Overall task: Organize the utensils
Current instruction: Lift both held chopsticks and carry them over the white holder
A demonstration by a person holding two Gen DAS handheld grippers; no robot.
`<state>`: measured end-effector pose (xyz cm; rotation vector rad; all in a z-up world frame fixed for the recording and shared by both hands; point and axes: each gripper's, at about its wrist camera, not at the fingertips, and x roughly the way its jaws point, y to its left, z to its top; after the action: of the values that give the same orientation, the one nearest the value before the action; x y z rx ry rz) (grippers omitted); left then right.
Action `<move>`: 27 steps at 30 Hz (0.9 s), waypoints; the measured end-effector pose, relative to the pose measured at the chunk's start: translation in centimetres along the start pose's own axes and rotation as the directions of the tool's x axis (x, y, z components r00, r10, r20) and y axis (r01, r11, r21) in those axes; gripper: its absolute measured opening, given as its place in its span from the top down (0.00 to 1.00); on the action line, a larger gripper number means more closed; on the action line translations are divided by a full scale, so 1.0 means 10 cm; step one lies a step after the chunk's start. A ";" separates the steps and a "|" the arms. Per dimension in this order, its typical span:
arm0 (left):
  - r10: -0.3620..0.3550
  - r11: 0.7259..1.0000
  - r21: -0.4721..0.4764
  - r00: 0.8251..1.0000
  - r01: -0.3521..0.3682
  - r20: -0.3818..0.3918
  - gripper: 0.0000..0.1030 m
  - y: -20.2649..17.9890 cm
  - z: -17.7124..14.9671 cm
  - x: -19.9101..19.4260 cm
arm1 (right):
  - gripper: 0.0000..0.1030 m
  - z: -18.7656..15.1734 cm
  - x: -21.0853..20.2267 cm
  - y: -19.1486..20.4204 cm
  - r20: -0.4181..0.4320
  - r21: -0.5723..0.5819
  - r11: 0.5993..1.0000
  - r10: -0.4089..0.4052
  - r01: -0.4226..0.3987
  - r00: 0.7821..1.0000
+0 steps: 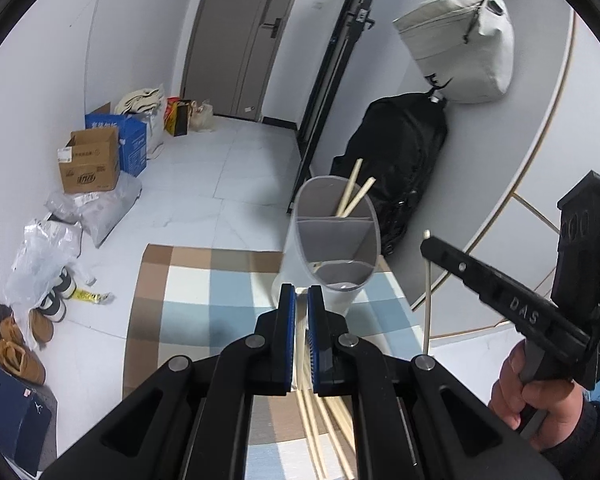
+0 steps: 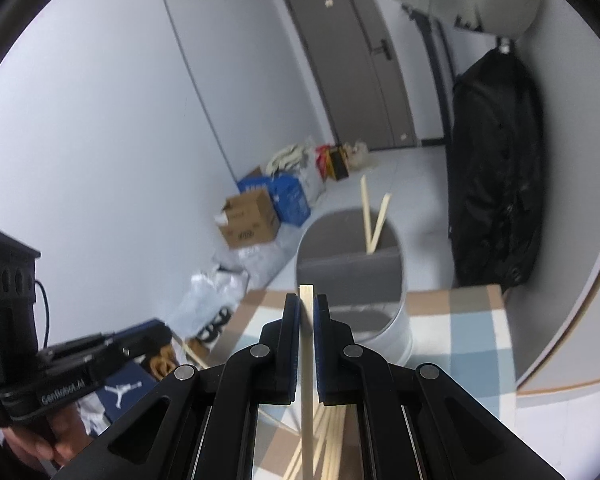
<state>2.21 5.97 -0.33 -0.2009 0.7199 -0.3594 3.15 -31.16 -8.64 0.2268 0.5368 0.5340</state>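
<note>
A white utensil holder (image 1: 332,240) with grey dividers stands on the checked tablecloth (image 1: 204,280); two wooden chopsticks (image 1: 354,192) lean in its far compartment. My left gripper (image 1: 301,294) is shut on a pale chopstick (image 1: 300,344), held just in front of the holder. My right gripper (image 2: 307,300) is shut on another chopstick (image 2: 306,320), held upright in front of the holder (image 2: 352,276). In the left wrist view the right gripper (image 1: 428,242) shows at the right with its chopstick (image 1: 427,292) hanging down. Several loose chopsticks (image 2: 332,432) lie on the cloth below.
A black backpack (image 1: 400,160) and a grey bag (image 1: 464,44) hang on the wall right of the holder. Cardboard boxes (image 1: 90,166), plastic bags and shoes (image 1: 20,344) line the floor at left. A grey door (image 1: 248,36) is at the back.
</note>
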 end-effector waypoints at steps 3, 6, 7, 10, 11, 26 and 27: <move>-0.007 1.000 0.012 1.000 0.007 0.011 0.98 -0.11 0.09 -0.04 | 0.94 0.10 -0.12 -0.06 0.054 0.015 1.000 0.007 -0.008 0.999; -0.005 1.000 0.027 1.000 0.005 0.017 0.98 -0.21 0.20 -0.08 | 0.94 0.24 -0.18 -0.12 0.093 0.033 0.999 0.010 -0.013 0.996; -0.005 0.999 0.035 1.000 0.004 0.018 0.98 -0.24 0.25 -0.09 | 0.94 0.31 -0.21 -0.15 0.105 0.041 0.999 0.012 -0.016 0.994; -0.007 0.998 0.058 0.999 0.005 0.034 0.98 -0.34 0.42 -0.15 | 0.94 0.48 -0.25 -0.19 0.145 0.064 0.998 0.006 -0.015 0.989; -0.011 0.998 0.061 0.999 0.008 0.038 0.98 -0.36 0.48 -0.17 | 0.94 0.54 -0.25 -0.22 0.157 0.073 0.997 0.007 -0.019 0.988; 0.016 0.991 0.129 0.997 -0.025 0.076 0.98 -0.46 1.29 0.02 | 0.94 1.41 0.05 -0.41 0.290 0.128 0.992 -0.015 -0.023 0.957; 0.021 0.990 0.136 0.997 -0.031 0.077 0.98 -0.44 1.33 0.04 | 0.94 1.44 0.09 -0.42 0.293 0.120 0.992 -0.011 -0.025 0.956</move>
<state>10.34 2.47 10.53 -0.0748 0.6204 -0.3732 13.35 -35.23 1.65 0.4185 0.2793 0.4640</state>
